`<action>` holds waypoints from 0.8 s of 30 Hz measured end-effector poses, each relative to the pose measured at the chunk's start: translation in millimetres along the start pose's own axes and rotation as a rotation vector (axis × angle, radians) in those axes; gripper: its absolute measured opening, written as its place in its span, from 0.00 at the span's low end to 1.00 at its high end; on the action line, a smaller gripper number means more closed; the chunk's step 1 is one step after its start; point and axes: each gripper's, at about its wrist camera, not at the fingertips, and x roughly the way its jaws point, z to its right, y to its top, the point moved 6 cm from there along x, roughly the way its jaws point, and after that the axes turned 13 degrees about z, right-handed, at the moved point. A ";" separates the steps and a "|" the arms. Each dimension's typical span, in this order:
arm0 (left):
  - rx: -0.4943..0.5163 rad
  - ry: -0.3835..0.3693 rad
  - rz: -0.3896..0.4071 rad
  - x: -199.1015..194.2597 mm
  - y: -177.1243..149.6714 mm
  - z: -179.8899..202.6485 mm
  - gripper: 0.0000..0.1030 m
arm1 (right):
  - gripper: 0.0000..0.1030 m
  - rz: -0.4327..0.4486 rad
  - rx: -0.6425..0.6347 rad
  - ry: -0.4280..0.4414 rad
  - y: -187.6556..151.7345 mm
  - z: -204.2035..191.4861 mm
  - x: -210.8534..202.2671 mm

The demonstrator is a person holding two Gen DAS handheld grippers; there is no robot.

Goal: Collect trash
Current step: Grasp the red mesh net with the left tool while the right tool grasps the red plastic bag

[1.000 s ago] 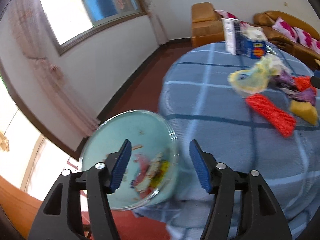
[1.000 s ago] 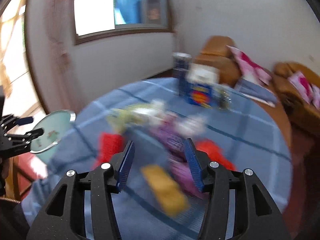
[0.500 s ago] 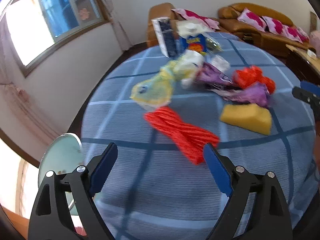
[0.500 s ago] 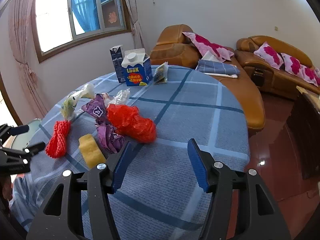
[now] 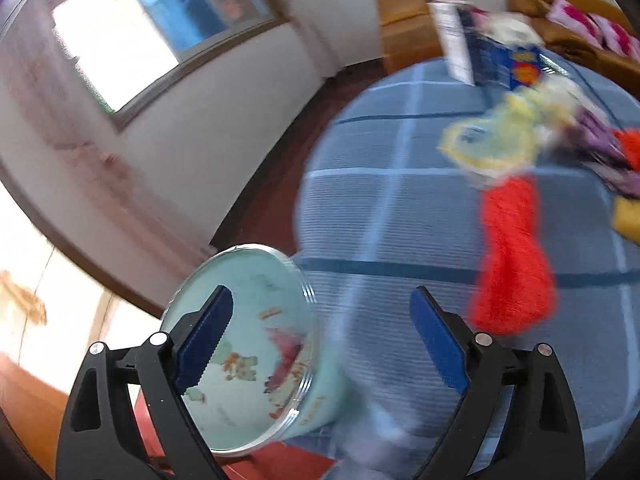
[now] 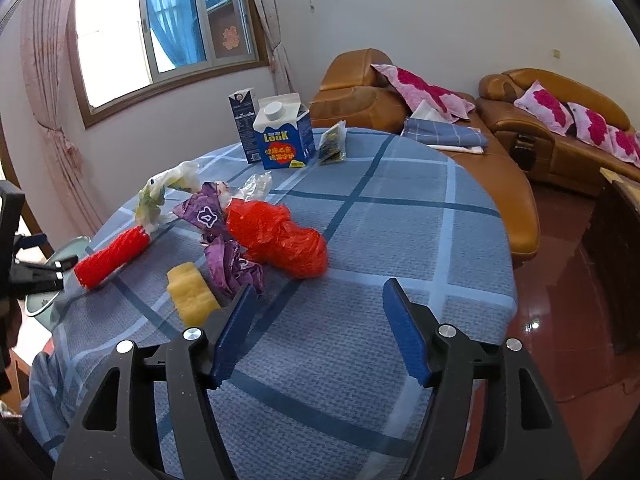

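Ahead and to the right of the left gripper (image 5: 320,340), whose jaws stand wide apart and empty, the red mesh roll (image 5: 512,256) lies on the desk (image 5: 380,208) with its long axis pointing away, nearer this gripper than the right gripper (image 6: 316,332), also spread and empty.

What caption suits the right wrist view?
Open right gripper hovers over checked tablecloth near yellow sponge and red bag.

A home living room: leather sofas (image 6: 552,120) with pillows, curtained window (image 6: 160,28), clothed table (image 6: 400,220).
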 end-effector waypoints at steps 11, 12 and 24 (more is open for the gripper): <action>-0.105 -0.164 0.053 -49.7 14.5 52.7 0.86 | 0.64 0.010 0.004 -0.094 -1.4 19.4 -0.6; -0.093 -0.173 0.050 -48.5 14.1 60.2 0.86 | 0.64 0.012 0.009 -0.094 -1.0 20.8 -0.9; -0.061 -0.293 -0.014 -25.1 1.2 82.5 0.16 | 0.63 0.009 0.056 -0.070 6.9 20.0 13.8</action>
